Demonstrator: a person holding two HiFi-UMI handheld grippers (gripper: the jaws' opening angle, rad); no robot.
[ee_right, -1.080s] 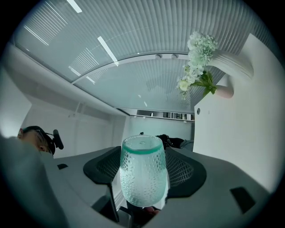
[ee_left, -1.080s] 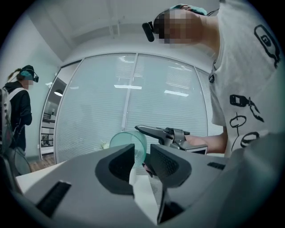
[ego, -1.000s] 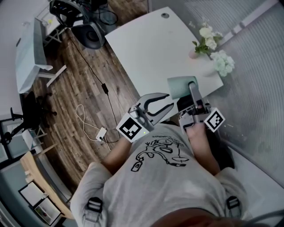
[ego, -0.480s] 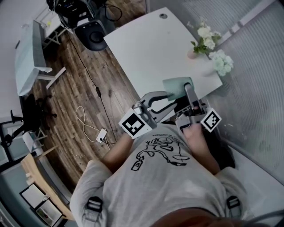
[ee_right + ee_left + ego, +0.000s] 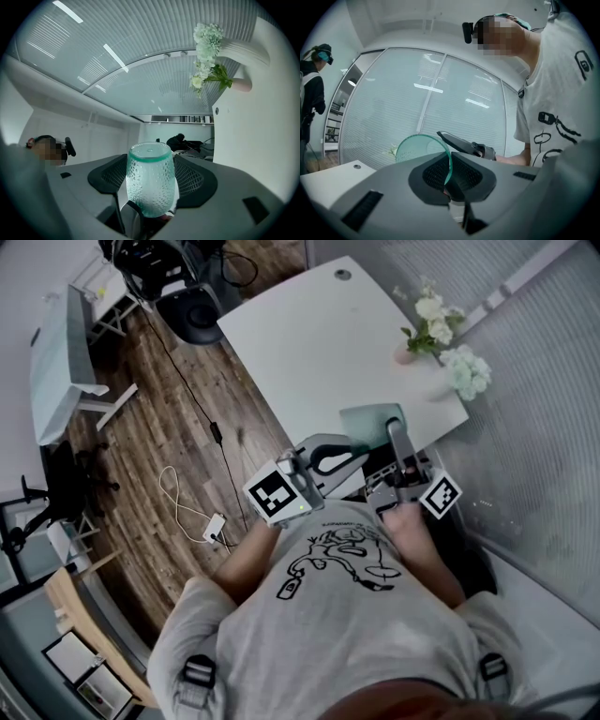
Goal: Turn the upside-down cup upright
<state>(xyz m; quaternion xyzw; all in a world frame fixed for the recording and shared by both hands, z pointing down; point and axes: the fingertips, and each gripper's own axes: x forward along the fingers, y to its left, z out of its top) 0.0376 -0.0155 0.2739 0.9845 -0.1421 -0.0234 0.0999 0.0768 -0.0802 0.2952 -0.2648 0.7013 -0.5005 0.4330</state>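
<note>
The cup [image 5: 150, 173], a clear teal tumbler with a dimpled wall, is held in the air between both tools just over the near edge of the white tabletop [image 5: 309, 343], well apart from the flowers [image 5: 450, 343] at the far side. The right gripper [image 5: 151, 187] has its jaws clamped across the cup's body, one mesh pad on each side. The left gripper [image 5: 449, 176] has just been closing its jaws, and they are now pinched on the thin wall at the cup's rim, one jaw on each face of it. The cup looks stiff and light, of glass or hard plastic, which I cannot tell apart here, so it should be treated as breakable. Its surface is glossy and probably slippery, though the dimples should give the pads some purchase. The safest hold is likely the one across the belly, where the wall is widest and both pads bear squarely. The rim pinch gives good leverage for turning the cup, but it loads a thin edge, so a modest squeeze seems wiser. Which end points upward I cannot say for certain.
</note>
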